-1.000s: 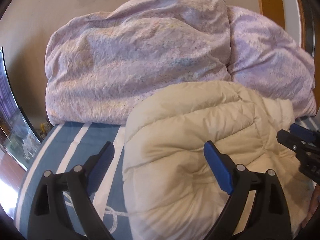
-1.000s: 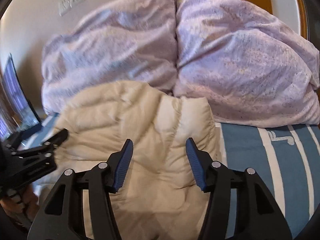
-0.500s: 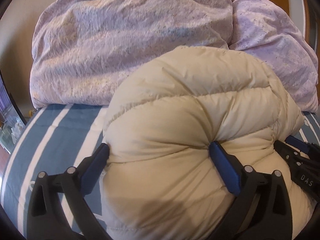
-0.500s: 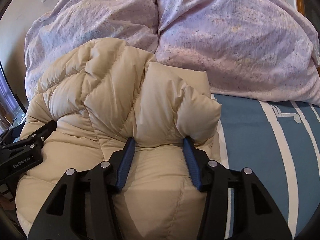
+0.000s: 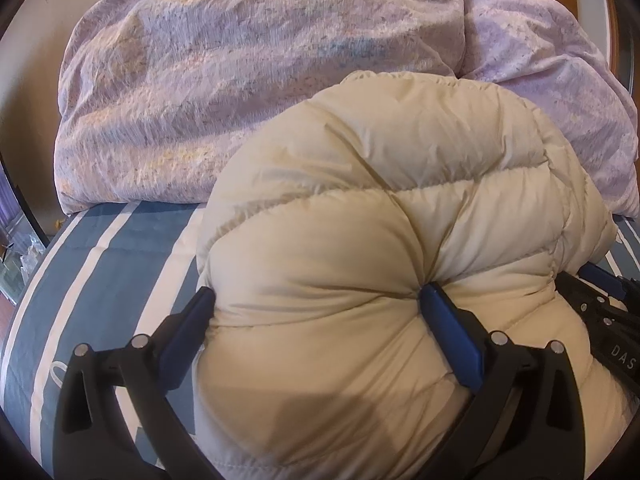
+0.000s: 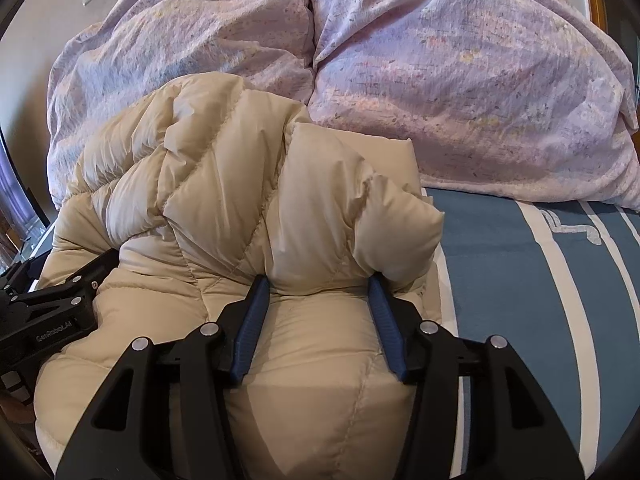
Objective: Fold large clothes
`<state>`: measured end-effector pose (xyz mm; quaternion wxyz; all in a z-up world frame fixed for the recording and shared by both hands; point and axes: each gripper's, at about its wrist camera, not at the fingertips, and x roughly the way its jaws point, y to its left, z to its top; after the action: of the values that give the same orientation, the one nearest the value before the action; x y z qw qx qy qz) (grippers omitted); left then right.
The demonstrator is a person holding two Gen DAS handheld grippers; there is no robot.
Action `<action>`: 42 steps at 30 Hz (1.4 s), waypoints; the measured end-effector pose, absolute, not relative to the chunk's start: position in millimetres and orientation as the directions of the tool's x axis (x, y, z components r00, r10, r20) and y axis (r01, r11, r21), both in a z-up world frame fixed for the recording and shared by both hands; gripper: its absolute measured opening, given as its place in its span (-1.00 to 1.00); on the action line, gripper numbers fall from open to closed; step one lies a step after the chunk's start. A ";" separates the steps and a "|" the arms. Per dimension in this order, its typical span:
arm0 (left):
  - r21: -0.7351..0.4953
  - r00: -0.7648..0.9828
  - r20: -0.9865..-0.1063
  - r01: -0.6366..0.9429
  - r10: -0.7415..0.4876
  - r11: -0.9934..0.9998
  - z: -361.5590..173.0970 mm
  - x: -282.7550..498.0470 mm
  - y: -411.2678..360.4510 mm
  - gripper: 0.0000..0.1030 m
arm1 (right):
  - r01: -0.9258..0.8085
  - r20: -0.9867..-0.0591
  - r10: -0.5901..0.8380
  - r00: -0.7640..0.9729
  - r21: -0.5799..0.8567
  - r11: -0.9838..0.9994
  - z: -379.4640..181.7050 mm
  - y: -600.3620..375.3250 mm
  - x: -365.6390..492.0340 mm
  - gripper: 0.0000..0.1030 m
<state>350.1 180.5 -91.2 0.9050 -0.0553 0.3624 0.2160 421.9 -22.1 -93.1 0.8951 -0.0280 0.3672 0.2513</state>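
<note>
Cream quilted puffer jacket (image 5: 380,248), bunched on blue-and-white striped bedsheet (image 5: 100,264): left gripper (image 5: 316,312) spread widest, right gripper (image 6: 318,300) half-open, both clamping padding.

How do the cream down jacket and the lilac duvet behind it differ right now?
The cream down jacket is plain and quilted in puffy sewn channels; the lilac duvet is speckled, with no quilting.
The jacket is bunched between the jaws of the left gripper and the right gripper; the duvet is untouched.
The jacket lies nearer, the duvet heaped behind it.
Both rest on the blue striped bedspread.
</note>
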 end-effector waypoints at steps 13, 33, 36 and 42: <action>0.036 0.652 -0.678 -0.433 0.341 0.901 -91.7 350.1 185.4 0.97 | -0.463 -0.668 0.434 0.605 0.148 0.874 -92.6 -21.5 422.0 0.08; -0.084 0.683 -0.683 -0.426 0.259 0.901 -95.0 344.7 201.3 0.97 | -0.460 -0.660 0.441 0.608 0.160 0.874 -92.9 -23.8 422.6 0.28; -0.071 0.676 -0.688 -0.424 0.264 0.903 -93.9 344.0 199.4 0.97 | -0.467 -0.681 0.420 0.600 0.129 0.875 -91.3 -21.0 423.4 0.30; -0.064 0.667 -0.695 -0.429 0.268 0.901 -58.8 275.9 176.6 0.96 | -0.423 -0.657 0.372 0.656 0.088 0.902 -47.1 -66.1 359.1 0.90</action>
<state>275.9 176.6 -58.8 0.9062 -0.1118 0.3597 0.1923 359.1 -66.1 -47.1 0.9091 -0.0362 0.3528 0.2185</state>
